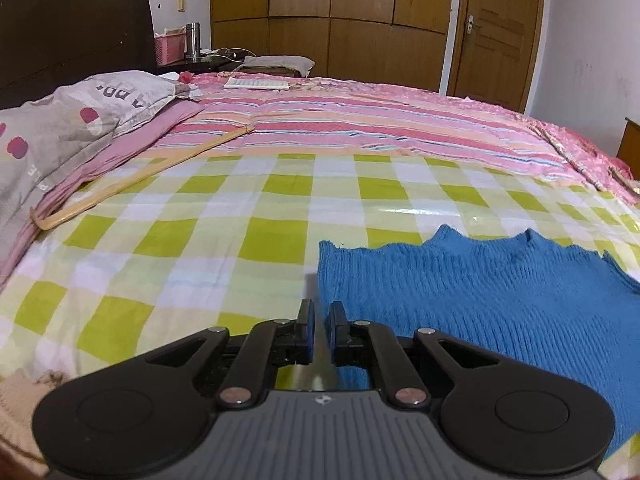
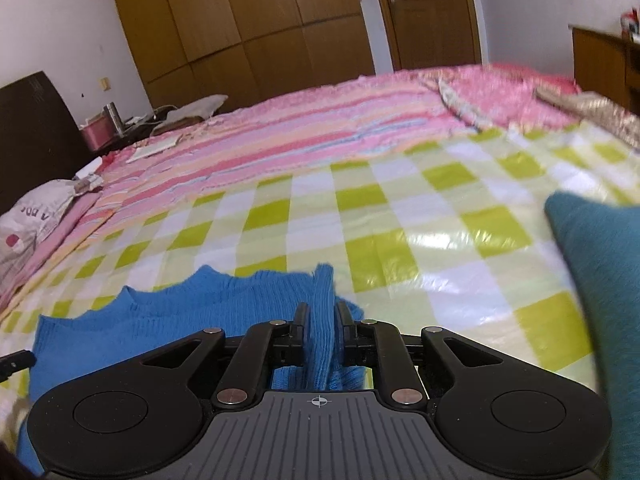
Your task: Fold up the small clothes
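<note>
The blue sweater [image 1: 480, 300] is seen to be a coarse ribbed knit, matt and fuzzy. The green checked sheet [image 1: 240, 220] beneath it is a smooth, glossy plastic film on which light is reflected. The striped quilt [image 1: 340, 120] is matt woven cloth. The wardrobe [image 1: 332, 20] is of smooth brown wood. The left gripper [image 1: 319, 330] is made of matt black plastic with metal rivets.

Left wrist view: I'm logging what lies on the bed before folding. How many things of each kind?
Blue knit garment: 1
Grey patterned pillow: 1
Wooden stick: 1
White booklet or card: 1
Total: 4
</note>
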